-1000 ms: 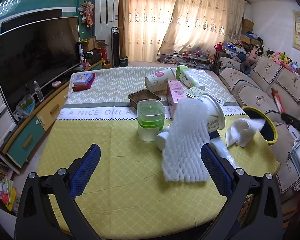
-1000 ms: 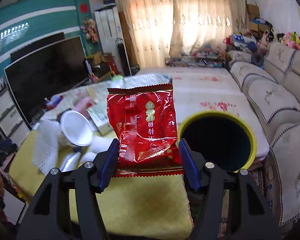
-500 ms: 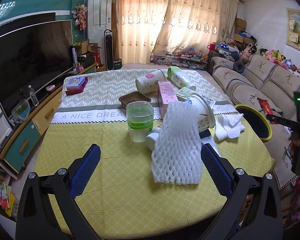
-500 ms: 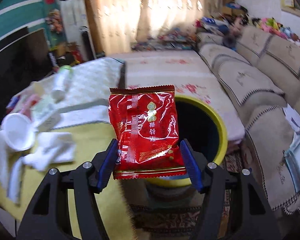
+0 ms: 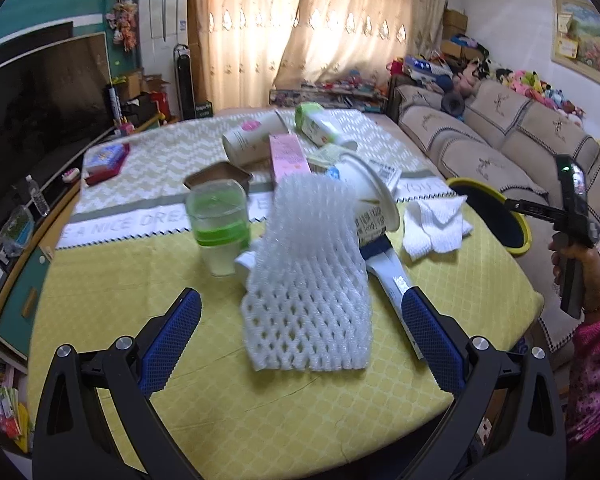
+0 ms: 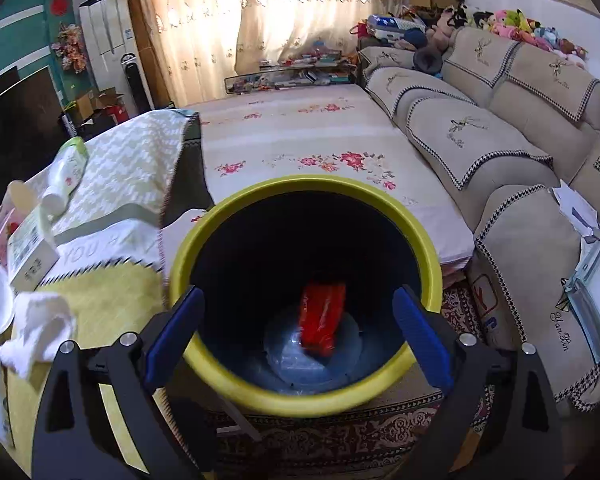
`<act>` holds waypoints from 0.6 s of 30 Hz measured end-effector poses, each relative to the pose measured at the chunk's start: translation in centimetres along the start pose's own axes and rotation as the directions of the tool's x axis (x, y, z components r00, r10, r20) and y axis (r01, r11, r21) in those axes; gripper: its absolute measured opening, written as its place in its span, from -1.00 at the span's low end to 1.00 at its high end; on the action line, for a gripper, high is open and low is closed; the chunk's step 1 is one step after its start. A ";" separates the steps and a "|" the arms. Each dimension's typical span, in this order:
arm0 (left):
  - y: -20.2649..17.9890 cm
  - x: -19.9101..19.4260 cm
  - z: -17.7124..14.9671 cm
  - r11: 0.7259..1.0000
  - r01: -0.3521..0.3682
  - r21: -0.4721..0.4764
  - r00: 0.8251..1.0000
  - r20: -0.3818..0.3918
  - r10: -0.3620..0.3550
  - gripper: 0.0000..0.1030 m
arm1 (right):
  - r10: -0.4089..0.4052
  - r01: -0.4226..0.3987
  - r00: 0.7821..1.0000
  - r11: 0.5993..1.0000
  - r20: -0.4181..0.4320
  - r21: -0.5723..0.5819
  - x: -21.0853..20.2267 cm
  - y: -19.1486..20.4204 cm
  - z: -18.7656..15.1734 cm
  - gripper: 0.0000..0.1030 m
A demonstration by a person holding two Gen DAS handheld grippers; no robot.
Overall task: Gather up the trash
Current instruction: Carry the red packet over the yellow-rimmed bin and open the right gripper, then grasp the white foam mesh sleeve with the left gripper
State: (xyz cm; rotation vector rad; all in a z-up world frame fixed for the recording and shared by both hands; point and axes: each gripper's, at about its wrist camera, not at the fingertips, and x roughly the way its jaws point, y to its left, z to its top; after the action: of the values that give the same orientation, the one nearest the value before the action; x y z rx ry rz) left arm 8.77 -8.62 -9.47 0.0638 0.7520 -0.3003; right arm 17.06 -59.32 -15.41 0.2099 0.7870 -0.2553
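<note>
My right gripper [image 6: 296,320] is open and empty above the yellow-rimmed trash bin [image 6: 420,240]. A red snack packet [image 6: 322,320] lies inside the bin near its bottom. My left gripper [image 5: 300,328] is open and empty, low over the yellow table [image 5: 100,300]. A white foam net sleeve [image 5: 308,280] lies between its fingers and beyond them. Behind it lie a white cup [image 5: 370,196], a green-lidded tumbler [image 5: 218,224], a pink box [image 5: 288,156] and a crumpled white tissue [image 5: 432,224]. The bin [image 5: 496,216] also shows at the table's right edge.
A sofa [image 6: 500,140] runs along the right, close to the bin. A TV [image 5: 32,96] on a cabinet stands left of the table. More bottles [image 5: 316,124] and a brown tray [image 5: 216,176] lie at the table's middle. A red patterned rug [image 6: 380,432] lies under the bin.
My right gripper moved over the bin, opened and let go of the red packet, which dropped into the bin. My left gripper shifted a little and stayed open.
</note>
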 end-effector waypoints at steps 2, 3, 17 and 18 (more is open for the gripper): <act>0.1 1.4 0.1 1.000 0.002 -0.007 1.000 -0.030 -0.002 0.93 | 0.021 -0.021 1.000 1.000 0.009 -0.013 -0.9 0.8 -0.7 0.75; 0.2 1.9 0.1 1.000 0.000 -0.013 0.999 -0.042 -0.001 0.93 | 0.030 -0.030 0.999 0.999 0.012 -0.019 -1.2 1.1 -1.0 0.75; 2.2 5.7 -1.3 0.994 0.056 -0.099 0.989 -0.135 -0.069 -0.34 | 0.130 -0.129 0.990 0.991 0.049 -0.023 -4.7 2.9 -2.8 0.76; 2.3 5.5 -1.3 0.993 0.064 -0.100 0.988 -0.131 -0.077 -0.42 | 0.131 -0.131 0.990 0.991 0.049 -0.022 -4.7 2.9 -2.8 0.76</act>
State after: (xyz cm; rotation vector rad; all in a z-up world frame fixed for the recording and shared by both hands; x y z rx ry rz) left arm 12.37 -7.61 -14.31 -0.0339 0.9028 -0.3287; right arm 12.83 -55.08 -13.69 0.2358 0.7220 -0.1286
